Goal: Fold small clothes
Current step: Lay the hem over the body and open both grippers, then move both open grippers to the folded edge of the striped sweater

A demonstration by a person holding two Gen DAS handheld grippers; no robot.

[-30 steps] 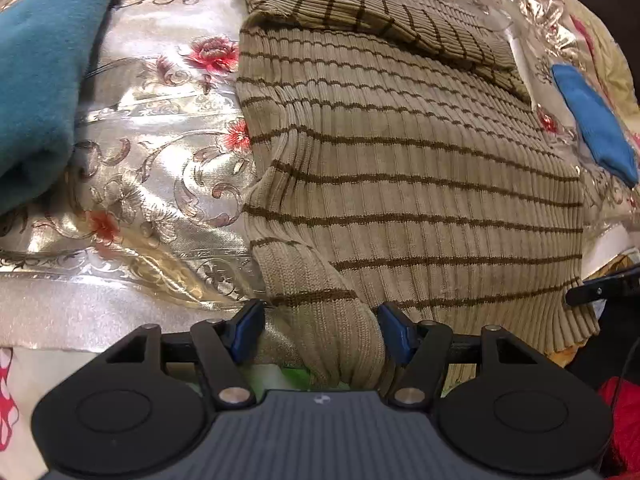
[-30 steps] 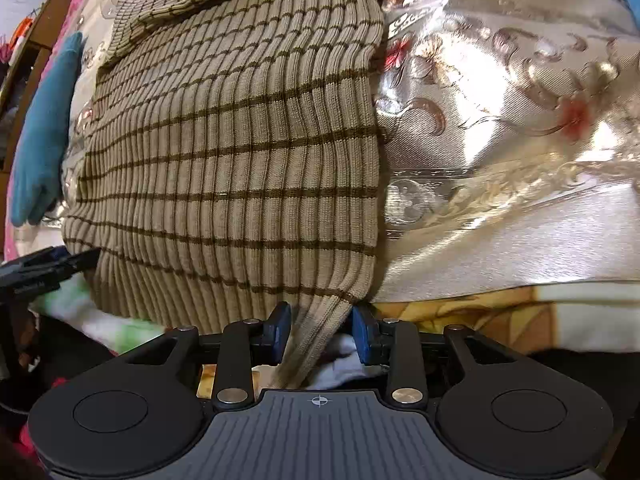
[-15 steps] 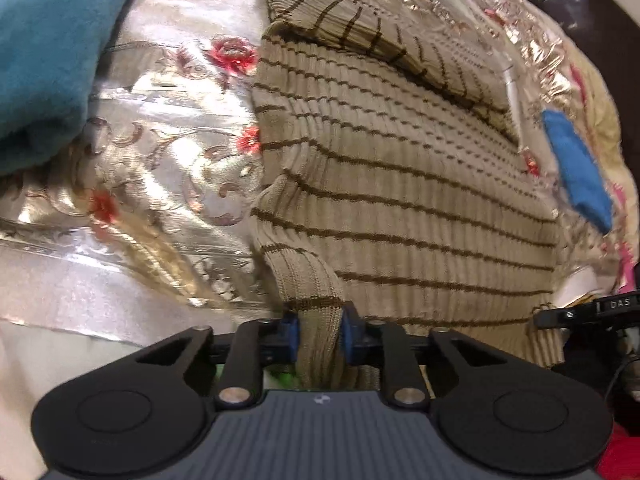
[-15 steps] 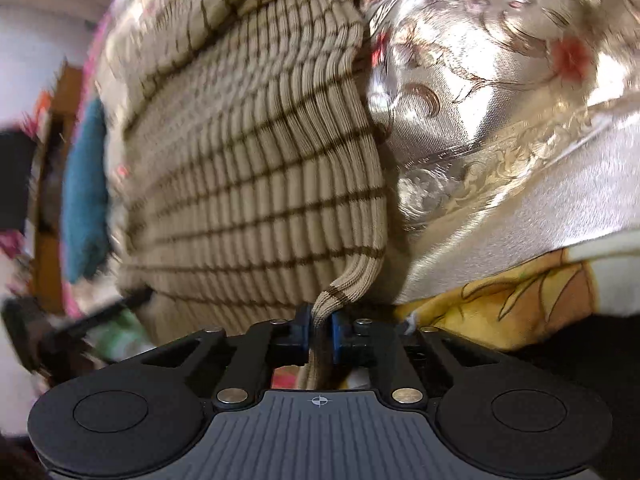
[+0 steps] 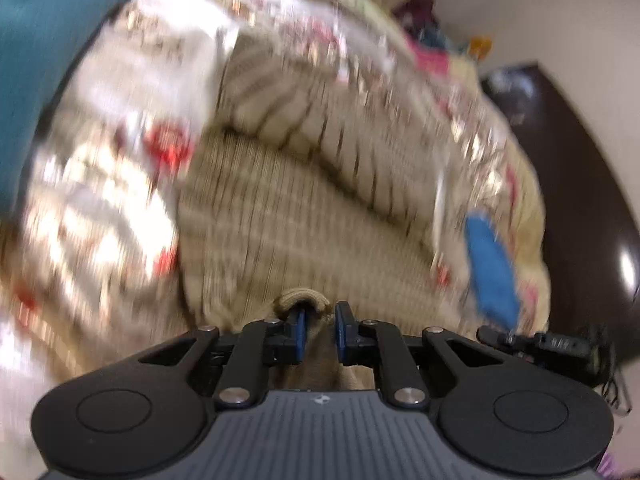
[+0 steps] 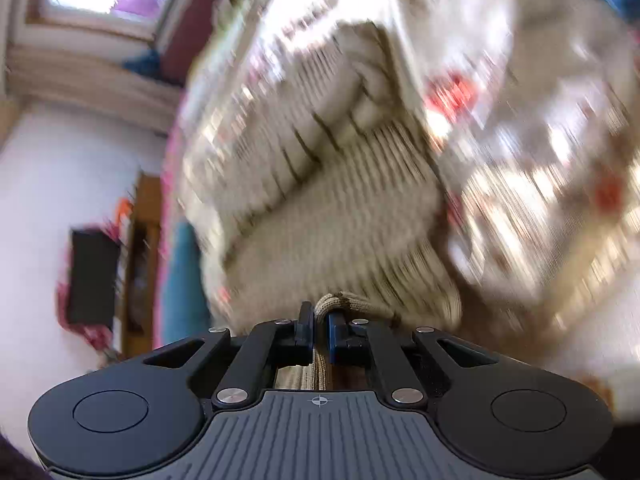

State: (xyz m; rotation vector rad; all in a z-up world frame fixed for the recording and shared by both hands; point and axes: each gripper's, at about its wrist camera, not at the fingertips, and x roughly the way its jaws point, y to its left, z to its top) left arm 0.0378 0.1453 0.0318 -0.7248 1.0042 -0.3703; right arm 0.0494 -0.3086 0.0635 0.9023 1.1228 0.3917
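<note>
Pinching the near hem of a striped ribbed sweater point(image 5: 288, 216), which stretches far across the floral bedspread point(image 5: 100, 184), the left gripper point(image 5: 318, 330) and right gripper point(image 6: 319, 332) are clamped at opposite corners.

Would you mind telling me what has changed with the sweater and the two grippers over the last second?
Both grippers closed on the hem of the striped sweater: the left gripper and right gripper, open a second ago, now pinch its near edge and have lifted it up and forward, so the cloth bulges into a fold. The sweater's far part still lies on the floral bedspread, with the teal cloth in place.
</note>
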